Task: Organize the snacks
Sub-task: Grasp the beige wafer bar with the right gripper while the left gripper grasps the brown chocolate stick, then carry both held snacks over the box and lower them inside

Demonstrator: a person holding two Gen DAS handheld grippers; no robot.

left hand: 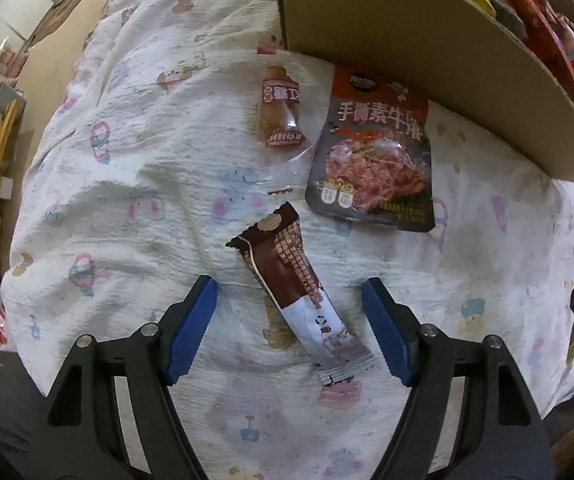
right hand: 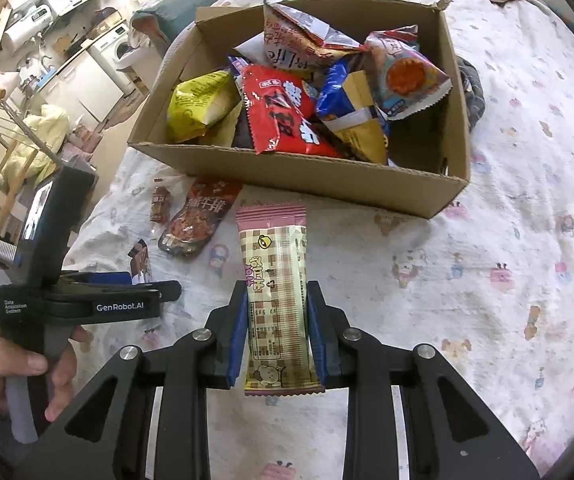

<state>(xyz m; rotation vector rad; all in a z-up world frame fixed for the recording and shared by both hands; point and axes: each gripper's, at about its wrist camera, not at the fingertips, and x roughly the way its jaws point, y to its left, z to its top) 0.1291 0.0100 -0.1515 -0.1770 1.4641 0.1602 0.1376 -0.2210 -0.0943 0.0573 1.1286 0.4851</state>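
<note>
Nearby: dark pouch [left hand: 371,152], small sausage pack [left hand: 281,110], beside cardboard box [left hand: 407,36].

Left gripper [left hand: 289,294] points down over bedspread [left hand: 127,184], jaws straddling wafer bar [left hand: 295,284], pads apart from it. Ahead of it: steak pouch [left hand: 371,152], small sausage pack [left hand: 281,110] to its left. Cardboard box [right hand: 311,176] beyond, holding snack bags. Right gripper [right hand: 277,304] clamps checked bar [right hand: 277,292] short of the box.
</note>
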